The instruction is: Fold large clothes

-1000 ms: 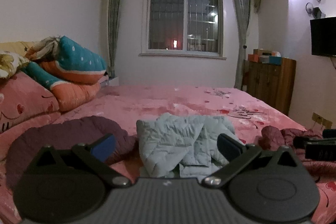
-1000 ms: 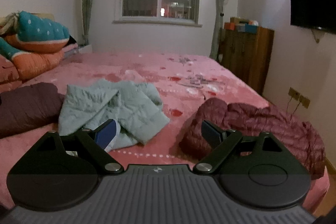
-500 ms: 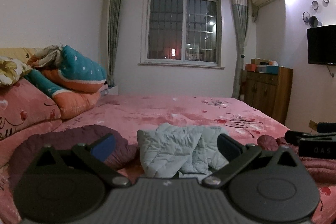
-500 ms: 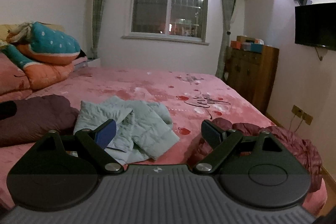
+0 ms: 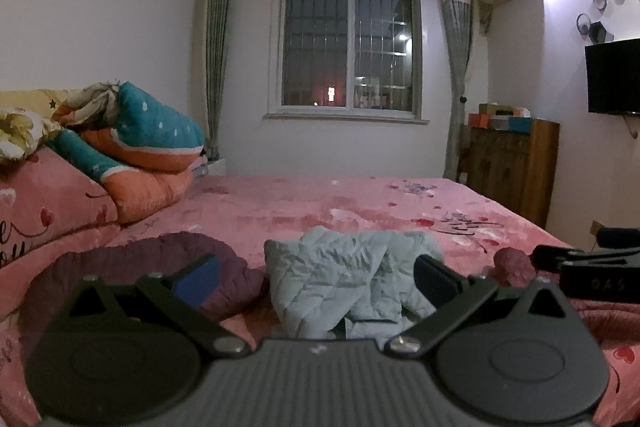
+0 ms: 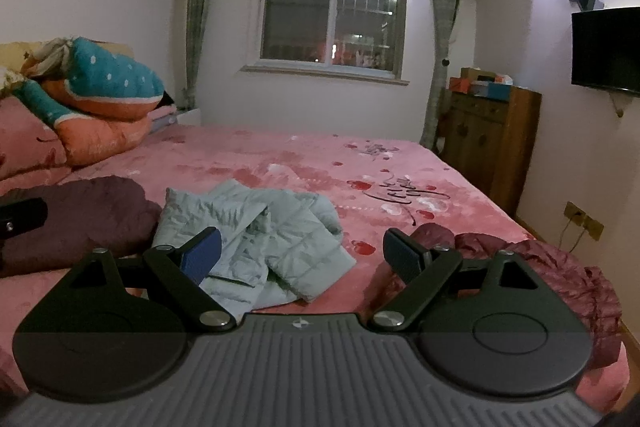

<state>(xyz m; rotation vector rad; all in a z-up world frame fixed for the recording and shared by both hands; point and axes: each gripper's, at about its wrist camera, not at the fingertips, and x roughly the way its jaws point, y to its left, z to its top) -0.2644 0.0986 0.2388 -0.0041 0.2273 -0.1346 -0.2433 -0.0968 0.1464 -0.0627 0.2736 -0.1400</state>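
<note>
Both tools have risen since a second ago, so the bed now sits lower in each view and more wall and ceiling show. On the pink bed (image 6: 304,163) lies the crumpled light-blue padded jacket (image 6: 256,231), untouched, near the front edge. A dark purple jacket (image 5: 168,259) is just beside it on the left, and a maroon jacket (image 6: 560,267) lies well apart on the right. With fingers spread wide, the left tool (image 5: 316,277) holds nothing above the blue jacket. Equally spread and empty is the right tool (image 6: 300,253).
</note>
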